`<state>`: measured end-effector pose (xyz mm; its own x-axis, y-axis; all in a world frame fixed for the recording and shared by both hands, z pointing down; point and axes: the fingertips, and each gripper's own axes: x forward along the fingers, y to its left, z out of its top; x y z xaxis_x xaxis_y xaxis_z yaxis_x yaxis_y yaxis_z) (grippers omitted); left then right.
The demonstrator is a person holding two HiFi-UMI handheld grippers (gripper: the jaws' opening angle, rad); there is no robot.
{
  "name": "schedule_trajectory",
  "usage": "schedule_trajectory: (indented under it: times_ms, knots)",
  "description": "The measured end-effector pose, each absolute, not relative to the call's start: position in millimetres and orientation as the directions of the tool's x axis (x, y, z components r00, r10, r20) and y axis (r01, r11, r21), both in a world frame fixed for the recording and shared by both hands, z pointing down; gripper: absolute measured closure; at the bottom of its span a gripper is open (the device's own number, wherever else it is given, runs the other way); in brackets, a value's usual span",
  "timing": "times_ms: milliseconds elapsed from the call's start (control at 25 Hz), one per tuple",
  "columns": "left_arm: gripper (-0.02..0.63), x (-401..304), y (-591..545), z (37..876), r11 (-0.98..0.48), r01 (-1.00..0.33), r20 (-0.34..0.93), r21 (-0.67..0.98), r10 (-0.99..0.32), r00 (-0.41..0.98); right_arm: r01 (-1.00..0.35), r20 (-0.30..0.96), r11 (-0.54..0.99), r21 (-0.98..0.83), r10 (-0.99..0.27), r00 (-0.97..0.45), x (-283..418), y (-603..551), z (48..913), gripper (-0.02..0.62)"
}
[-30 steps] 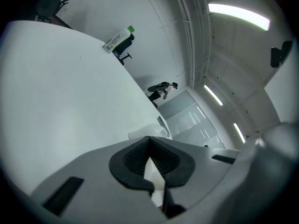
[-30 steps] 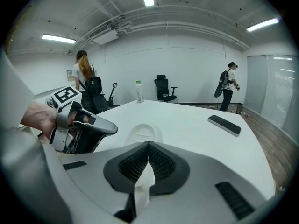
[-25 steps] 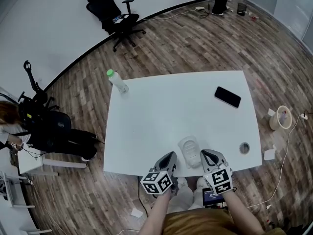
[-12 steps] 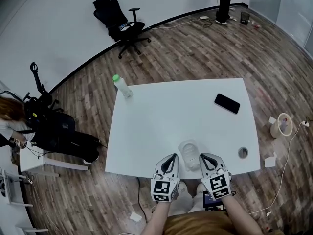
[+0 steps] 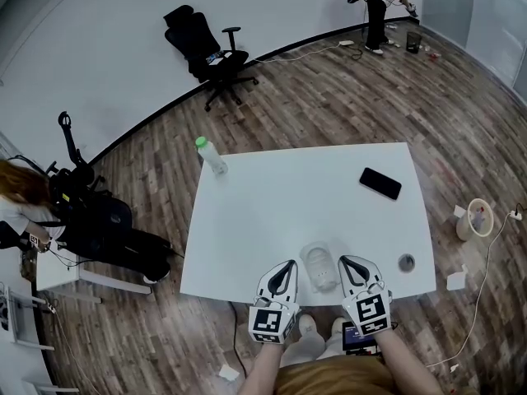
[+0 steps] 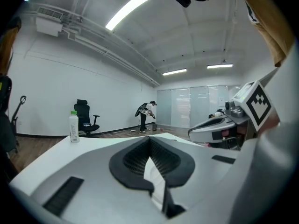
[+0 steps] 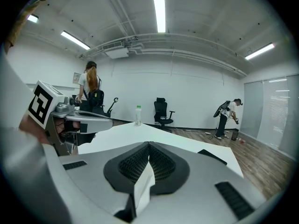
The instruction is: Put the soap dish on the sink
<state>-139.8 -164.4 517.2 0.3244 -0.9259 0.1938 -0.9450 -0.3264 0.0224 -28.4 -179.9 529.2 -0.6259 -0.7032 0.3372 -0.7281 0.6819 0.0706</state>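
The soap dish (image 5: 319, 266), a small clear-white tray, lies on the white table (image 5: 272, 220) close to its front edge. My two grippers are held on either side of it, above the table's edge, and touch nothing. The left gripper (image 5: 285, 267) is to the dish's left and is shut and empty; in its own view the jaws meet at the tips (image 6: 149, 143). The right gripper (image 5: 349, 263) is to the dish's right, also shut with nothing in it (image 7: 149, 146). No sink shows in any view.
A green-capped bottle (image 5: 212, 156) stands at the table's far left corner and a black phone (image 5: 380, 183) lies at the far right. A round cable hole (image 5: 406, 262) is near the front right. A black office chair (image 5: 206, 52) and people stand beyond.
Both grippers have risen beside the dish, still shut. The left one has rolled, so its marker cube now faces up squarely. The dish has not moved.
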Motion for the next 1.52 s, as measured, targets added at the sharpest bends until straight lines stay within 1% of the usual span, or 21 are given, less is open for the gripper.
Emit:
schedule_trajectory:
  times_ms: [200,320,520,760,960,1160,1520]
  knots:
    - [0.600,-144.8,-164.9,492.2,-0.292,-0.956,0.173,-0.027,-0.943,0.283,-0.757,0.260,0.651,0.052,-0.741,-0.619,-18.6,-182.7,507.8,0.586]
    - [0.600,-152.2,-166.6,477.1,-0.253,-0.967,0.149,-0.039,-0.958,0.244,-0.768,0.242,0.638,0.063,-0.756,-0.608,-15.7,-184.1,498.2,0.586]
    - [0.600,-174.7,-164.0,444.3,-0.176,-0.981,0.094,-0.078,-0.981,0.169,-0.831,0.130,0.551,0.070,-0.831,-0.540,-4.1,-188.4,459.6,0.586]
    - [0.600,-193.2,-165.1,422.2,-0.134,-0.987,0.048,-0.090,-0.990,0.130,-0.863,0.066,0.504,0.032,-0.863,-0.501,12.5,-196.7,427.5,0.586]
    - [0.600,-191.8,-165.7,413.7,-0.127,-0.988,0.033,-0.086,-0.992,0.125,-0.873,0.036,0.483,0.059,-0.875,-0.482,24.4,-197.8,411.1,0.586]
    - [0.600,-187.7,-167.9,399.9,-0.126,-0.987,0.022,-0.100,-0.992,0.124,-0.867,0.027,0.492,0.081,-0.871,-0.491,27.0,-199.0,402.0,0.588]
    - [0.600,-185.8,-168.6,401.3,-0.129,-0.986,0.028,-0.107,-0.992,0.126,-0.870,0.015,0.488,0.071,-0.873,-0.488,29.8,-199.7,402.0,0.588]
